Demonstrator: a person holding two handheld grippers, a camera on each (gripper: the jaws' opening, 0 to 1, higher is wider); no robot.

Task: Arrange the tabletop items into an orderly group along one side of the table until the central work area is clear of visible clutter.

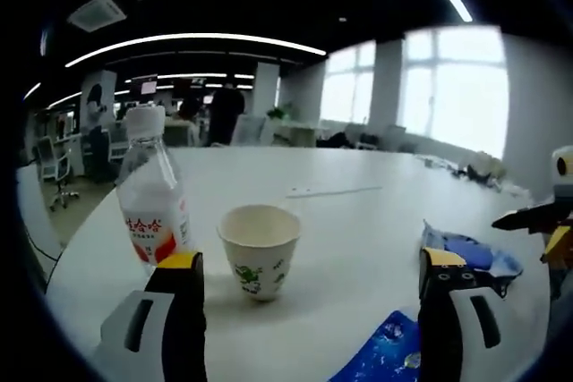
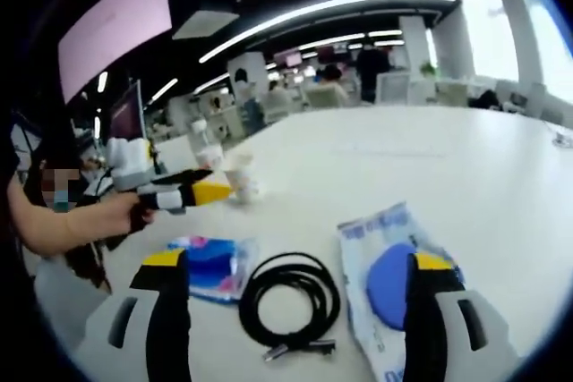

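A clear water bottle [image 1: 152, 190] with a white cap and red label stands at the left of the white round table [image 1: 358, 176]. A paper cup [image 1: 260, 250] stands just right of it, upright and empty. My left gripper [image 1: 310, 261] is open, its jaws wide apart just before the cup. A blue snack packet [image 1: 470, 255] lies to the right. My right gripper [image 2: 297, 261] is open above a coiled black cable [image 2: 291, 297]. A blue-pink packet [image 2: 210, 261] lies left of the cable and a white packet with a blue disc [image 2: 394, 284] lies right of it.
Another blue packet [image 1: 380, 355] lies at the near edge. The right gripper [image 1: 537, 225] enters from the right. A hand [image 2: 98, 216] holds the left gripper [image 2: 204, 187] near the cup [image 2: 242, 181]. Office chairs, desks and people stand beyond the table.
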